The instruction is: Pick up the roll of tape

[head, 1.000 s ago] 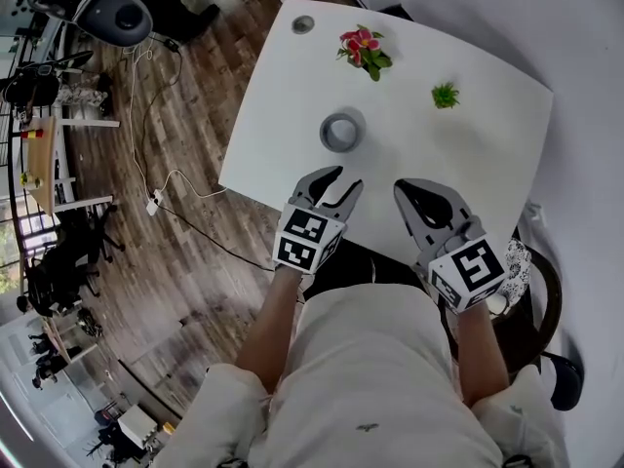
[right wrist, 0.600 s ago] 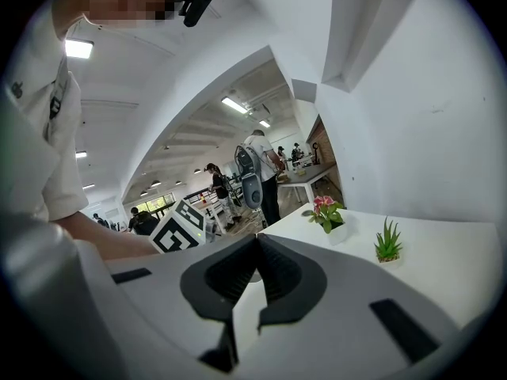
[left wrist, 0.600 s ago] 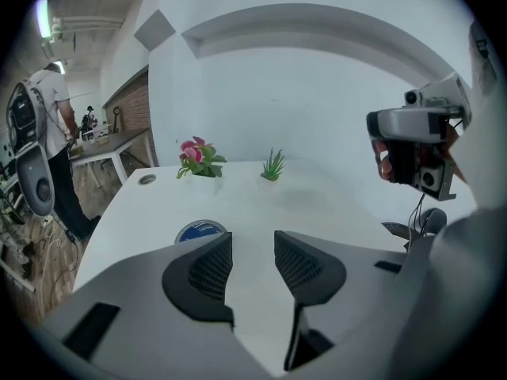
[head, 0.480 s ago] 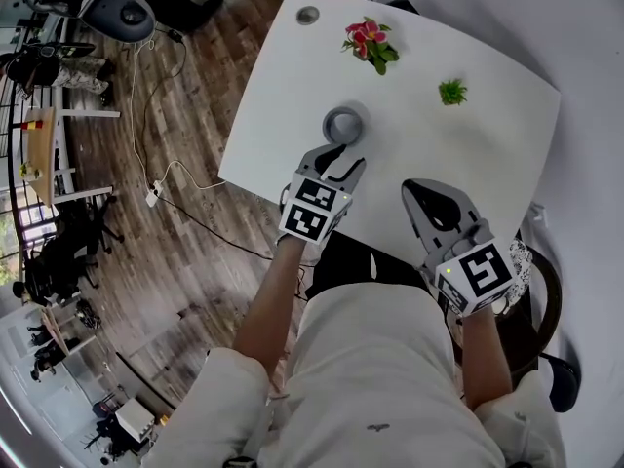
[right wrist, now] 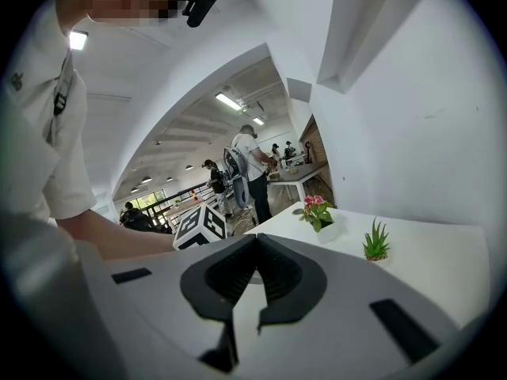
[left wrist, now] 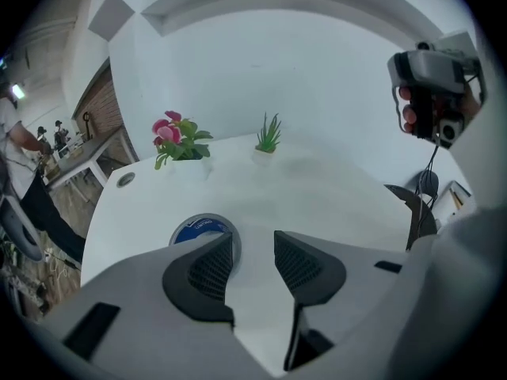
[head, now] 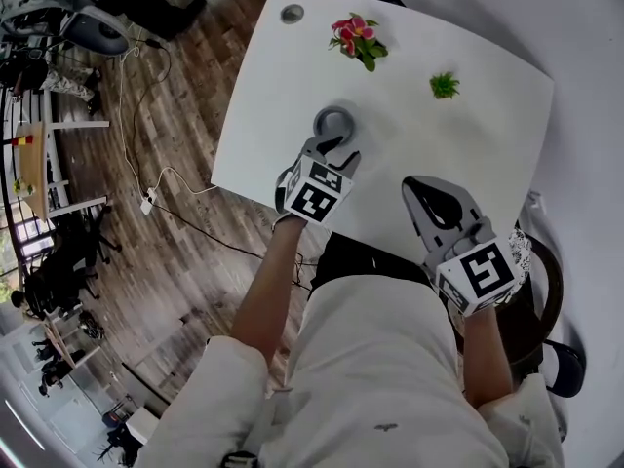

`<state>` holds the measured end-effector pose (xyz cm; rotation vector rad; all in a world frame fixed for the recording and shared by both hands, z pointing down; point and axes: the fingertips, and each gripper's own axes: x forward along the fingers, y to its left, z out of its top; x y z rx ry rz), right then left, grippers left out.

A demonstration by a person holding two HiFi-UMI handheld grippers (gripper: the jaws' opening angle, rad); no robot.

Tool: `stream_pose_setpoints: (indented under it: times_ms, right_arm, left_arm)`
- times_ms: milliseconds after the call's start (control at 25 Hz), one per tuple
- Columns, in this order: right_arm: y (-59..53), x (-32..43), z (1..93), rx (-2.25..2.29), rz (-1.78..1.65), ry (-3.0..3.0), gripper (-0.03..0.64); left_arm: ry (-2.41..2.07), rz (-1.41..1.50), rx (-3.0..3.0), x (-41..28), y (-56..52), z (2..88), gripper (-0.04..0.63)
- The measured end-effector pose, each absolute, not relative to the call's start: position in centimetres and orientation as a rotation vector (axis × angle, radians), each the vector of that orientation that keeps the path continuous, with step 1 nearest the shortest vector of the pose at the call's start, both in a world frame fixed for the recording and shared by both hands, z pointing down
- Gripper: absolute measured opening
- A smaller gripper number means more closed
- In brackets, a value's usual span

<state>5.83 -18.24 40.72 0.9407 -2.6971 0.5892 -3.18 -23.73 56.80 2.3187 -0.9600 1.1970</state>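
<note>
A grey roll of tape [head: 334, 122] lies flat on the white table [head: 468, 135] near its left edge. In the left gripper view the roll of tape [left wrist: 196, 230] shows a blue label in its core. My left gripper [head: 330, 146] stands open right at the roll. Its left finger [left wrist: 207, 269] covers the roll's near right rim, and its right finger [left wrist: 305, 266] is over bare table beside the roll. My right gripper [head: 437, 199] is shut and empty over the table's near edge, well to the right of the roll.
A pink flower pot [head: 355, 39] and a small green plant [head: 444, 85] stand at the far side, with a round grommet [head: 292, 13] at the far left corner. Wooden floor with cables lies left of the table, and a chair [head: 548, 291] is at the right.
My left gripper has moved forward from the near table edge up to the tape roll. The right gripper has stayed about where it was, still shut.
</note>
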Motion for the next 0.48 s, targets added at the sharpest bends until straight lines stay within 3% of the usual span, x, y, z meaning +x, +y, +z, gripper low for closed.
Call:
stream_pose_setpoints:
  times_ms: [480]
  right_arm:
    - [-19.1, 6.5, 41.5, 1.027, 0.641, -2.641, 0.008]
  left_arm:
    - [-0.812, 1.494, 2.343, -3.0, -25.1, 60.5, 0.167]
